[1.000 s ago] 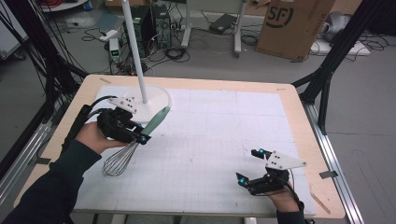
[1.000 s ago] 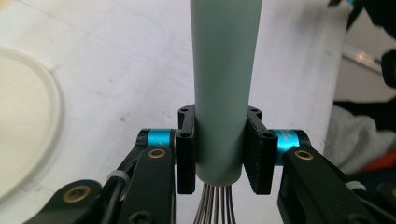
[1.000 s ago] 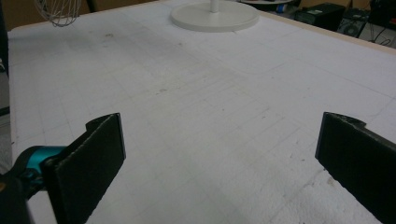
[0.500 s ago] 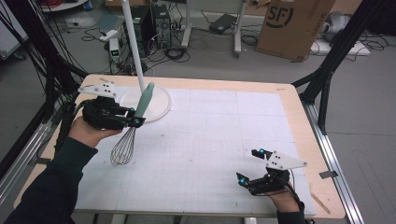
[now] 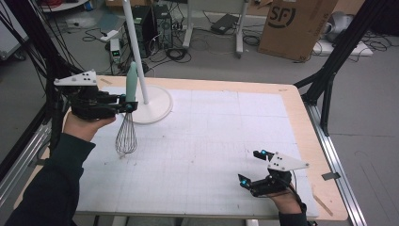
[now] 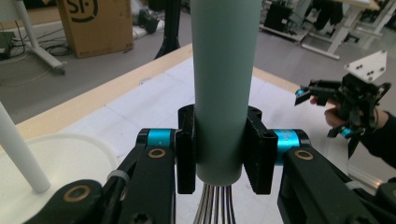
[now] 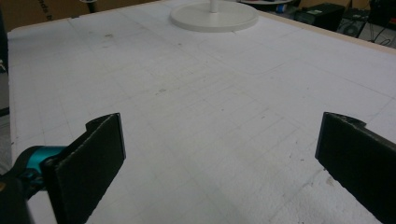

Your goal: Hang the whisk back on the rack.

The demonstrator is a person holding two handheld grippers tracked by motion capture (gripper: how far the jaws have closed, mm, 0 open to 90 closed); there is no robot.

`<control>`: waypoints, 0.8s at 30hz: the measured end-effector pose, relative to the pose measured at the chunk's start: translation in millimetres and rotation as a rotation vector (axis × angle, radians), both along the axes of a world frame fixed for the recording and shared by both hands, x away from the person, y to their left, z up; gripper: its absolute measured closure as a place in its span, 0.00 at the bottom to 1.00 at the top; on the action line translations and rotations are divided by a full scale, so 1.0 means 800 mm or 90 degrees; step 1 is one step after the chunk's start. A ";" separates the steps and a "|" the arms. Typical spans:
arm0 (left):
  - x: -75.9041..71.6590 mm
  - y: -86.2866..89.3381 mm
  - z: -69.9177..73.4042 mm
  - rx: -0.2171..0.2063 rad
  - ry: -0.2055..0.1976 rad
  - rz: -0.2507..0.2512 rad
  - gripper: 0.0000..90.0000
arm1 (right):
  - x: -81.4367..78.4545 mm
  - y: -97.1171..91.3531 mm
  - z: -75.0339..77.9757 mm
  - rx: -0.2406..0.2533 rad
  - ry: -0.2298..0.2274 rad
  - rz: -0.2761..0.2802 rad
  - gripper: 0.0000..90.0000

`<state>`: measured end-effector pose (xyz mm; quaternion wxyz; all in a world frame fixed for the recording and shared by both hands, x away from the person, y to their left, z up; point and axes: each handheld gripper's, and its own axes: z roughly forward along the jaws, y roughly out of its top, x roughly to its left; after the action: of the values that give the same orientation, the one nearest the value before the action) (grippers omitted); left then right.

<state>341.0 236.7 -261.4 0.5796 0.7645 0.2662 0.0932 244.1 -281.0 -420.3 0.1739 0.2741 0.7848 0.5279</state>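
A whisk [image 5: 127,132] with a pale green handle [image 6: 224,84] and a wire head hangs upright above the left part of the white mat [image 5: 211,136]. My left gripper [image 5: 127,106] is shut on the lower end of that handle, and both black pads [image 6: 186,149] press against its sides in the left gripper view. The wire head points down, just over the mat. My right gripper [image 5: 251,166] rests low near the table's front right corner, open, its two jaws wide apart over bare mat [image 7: 219,116] with nothing between them.
A white stand with a round base [image 5: 153,106] and a thin pole [image 5: 136,52] rises just right of the whisk. The base [image 7: 214,16] lies far off in the right gripper view. Wooden table edge [image 5: 301,122] borders the mat. A cardboard box [image 5: 296,26] and cables lie on the floor behind.
My left gripper has moved left and up with the whisk, turning it from slanted to upright, handle on top. The right gripper has stayed where it was.
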 end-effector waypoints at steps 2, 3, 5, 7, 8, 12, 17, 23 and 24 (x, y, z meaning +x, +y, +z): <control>0.001 0.004 0.004 -0.003 -0.003 0.007 0.77 | 0.000 0.000 0.000 0.001 0.002 0.000 0.00; 0.002 0.006 0.005 -0.006 -0.005 0.011 0.77 | 0.000 0.000 0.000 0.002 0.002 0.001 0.00; 0.003 0.011 0.009 -0.014 -0.008 0.019 0.77 | 0.000 0.001 0.000 0.003 0.003 0.001 0.00; 0.005 0.018 0.013 -0.023 -0.011 0.028 0.77 | 0.000 0.001 0.001 0.002 0.000 0.003 0.00; 0.006 0.021 0.016 -0.026 -0.014 0.034 0.77 | 0.000 0.001 0.001 0.002 0.001 0.003 0.00; 0.009 0.029 0.027 -0.043 -0.022 0.045 0.77 | 0.000 0.003 0.002 0.003 -0.001 0.006 0.00; 0.014 0.035 0.040 -0.046 -0.037 0.059 0.77 | 0.000 0.005 0.003 0.004 -0.001 0.010 0.00; 0.026 0.039 0.049 -0.057 -0.038 0.077 0.77 | 0.000 0.003 0.003 0.004 -0.002 0.008 0.00; 0.028 0.039 0.051 -0.054 -0.038 0.078 0.77 | 0.000 0.003 0.003 0.004 -0.004 0.007 0.00</control>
<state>363.6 268.1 -220.9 0.6121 0.7186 0.2990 0.1399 244.0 -279.0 -417.8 0.1727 0.2684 0.7841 0.5322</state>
